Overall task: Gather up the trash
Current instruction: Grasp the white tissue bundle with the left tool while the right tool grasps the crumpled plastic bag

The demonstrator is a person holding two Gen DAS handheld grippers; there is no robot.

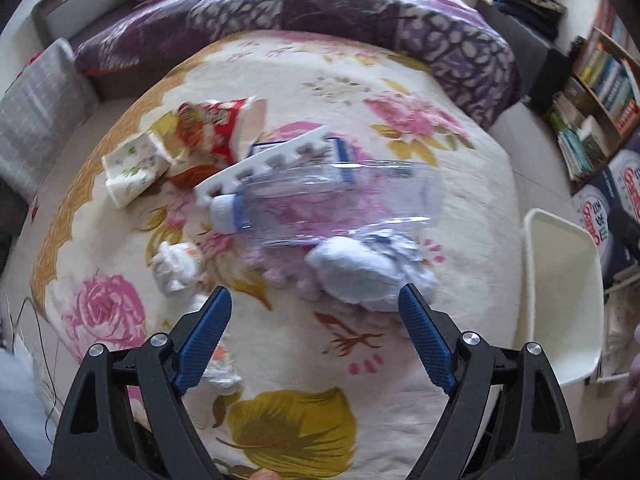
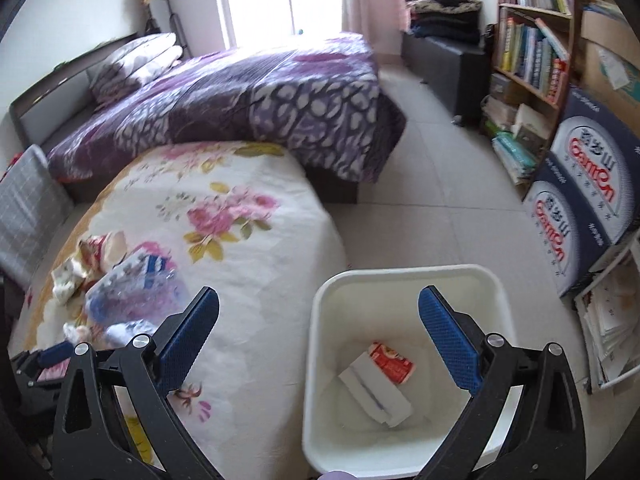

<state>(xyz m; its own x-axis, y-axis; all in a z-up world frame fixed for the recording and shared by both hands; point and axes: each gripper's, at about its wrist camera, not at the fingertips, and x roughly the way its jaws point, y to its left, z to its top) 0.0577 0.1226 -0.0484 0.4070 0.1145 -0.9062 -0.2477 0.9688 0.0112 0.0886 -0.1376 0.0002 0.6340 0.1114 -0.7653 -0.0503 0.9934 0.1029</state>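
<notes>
Trash lies in a heap on the flowered surface at the centre of the left wrist view: a clear plastic bottle lying on its side, a crumpled pale wad just below it, a flat white-and-blue carton, a red snack wrapper and a tissue pack at upper left. All of it looks light; the bottle is probably slippery and easily crushed, best taken across its body, while the wad is soft and grips anywhere. The left tool is spread wide, empty, just short of the wad.

In the right wrist view the right tool is also wide apart and empty, above the white bin at lower right, which holds a red pack and a white box.
</notes>
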